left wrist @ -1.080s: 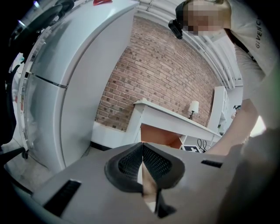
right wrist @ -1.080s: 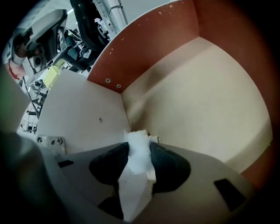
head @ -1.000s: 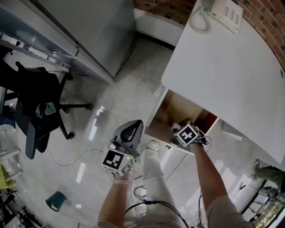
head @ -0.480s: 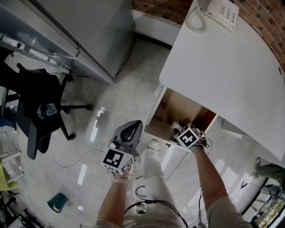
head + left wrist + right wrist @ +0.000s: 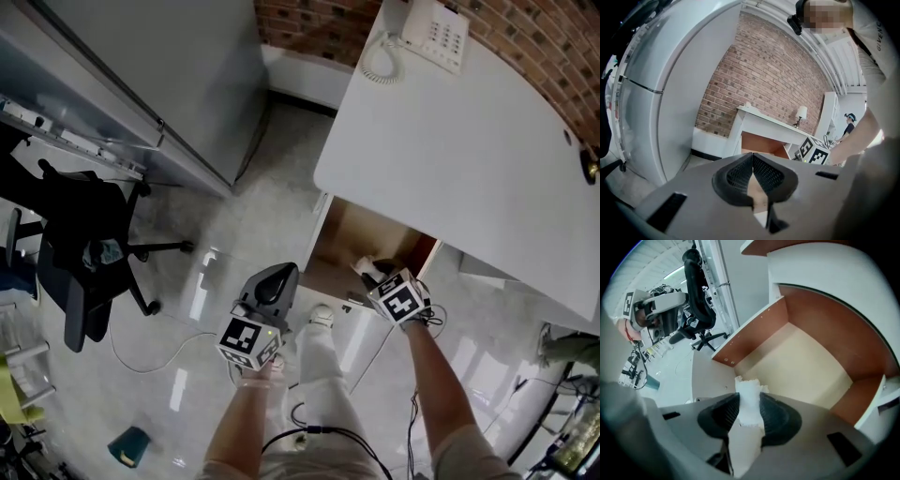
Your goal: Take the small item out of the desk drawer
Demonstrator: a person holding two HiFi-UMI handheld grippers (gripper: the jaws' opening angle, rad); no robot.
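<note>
The scrap of white paper (image 5: 747,386) is pinched between the pads of the right claw (image 5: 750,404), whose jaws have just been closing on it. It hangs clear above the open drawer (image 5: 801,362) beneath that claw. Thin and crumpled, it could tear or slip back in if the grip slackens. The left claw (image 5: 752,176), off to the right claw's left, is closed and empty. Beyond the drawer lies a white worktop (image 5: 469,159) with a phone (image 5: 427,28). Around it are a pale floor (image 5: 253,216), a brick wall (image 5: 319,19) and an office chair (image 5: 84,244).
</note>
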